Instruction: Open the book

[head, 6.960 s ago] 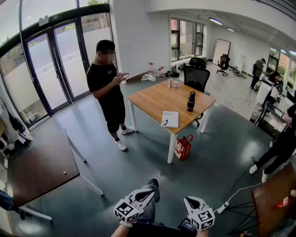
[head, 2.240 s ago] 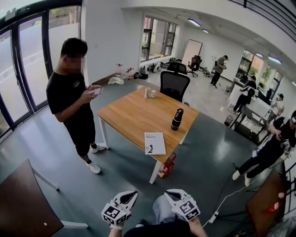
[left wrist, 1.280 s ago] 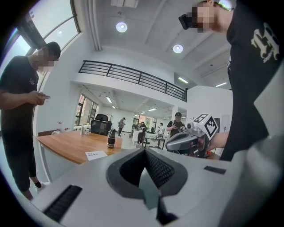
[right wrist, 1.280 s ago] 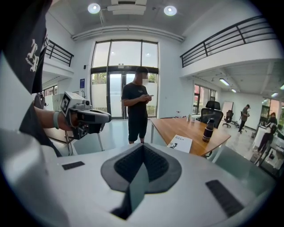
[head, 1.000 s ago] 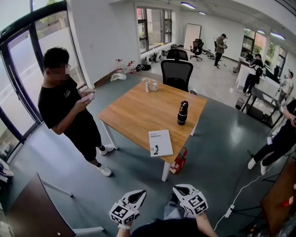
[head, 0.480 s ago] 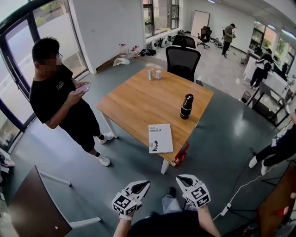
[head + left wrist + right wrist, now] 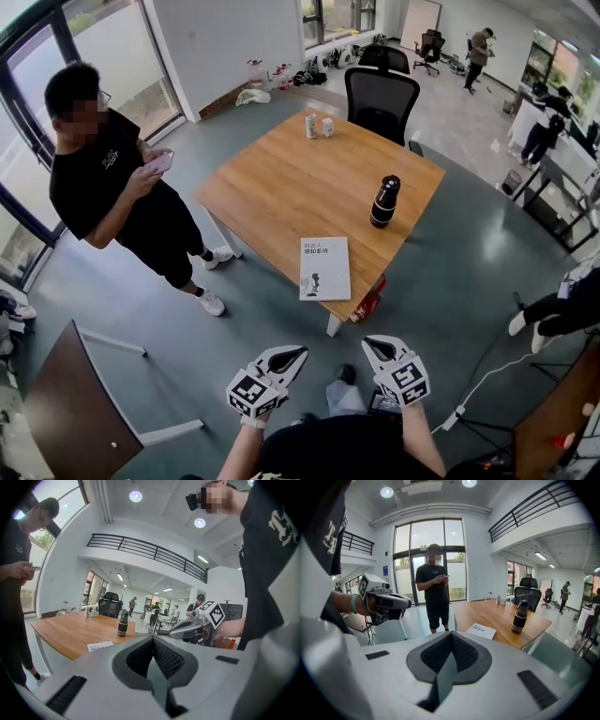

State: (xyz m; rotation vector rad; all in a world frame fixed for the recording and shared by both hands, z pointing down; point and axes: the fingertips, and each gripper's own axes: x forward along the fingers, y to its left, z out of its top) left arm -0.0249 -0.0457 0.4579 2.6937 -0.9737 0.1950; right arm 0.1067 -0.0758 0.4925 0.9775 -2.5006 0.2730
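Observation:
The book [image 7: 324, 268] lies closed, white cover up, near the front corner of the wooden table [image 7: 281, 187]. Both grippers hang low in front of my body, well short of the table and over the grey floor. My left gripper [image 7: 286, 357] and right gripper [image 7: 376, 348] have their jaws together and hold nothing. In the left gripper view the book [image 7: 100, 645] shows small beyond the shut left gripper [image 7: 152, 639], and the right gripper [image 7: 197, 625] is off to the side. The right gripper view shows the book [image 7: 481, 630] past the shut right gripper [image 7: 451, 634].
A person in black [image 7: 112, 187] stands left of the table with a phone. On the table are a black bottle [image 7: 383, 202] and two cans [image 7: 317, 126]. An office chair [image 7: 380, 98] stands behind, a red bag [image 7: 368, 302] beneath. A dark table [image 7: 66, 394] stands at lower left.
The head view has come closer to the table, so the book looks larger and more central. Both grippers stay shut and low; the book has not moved.

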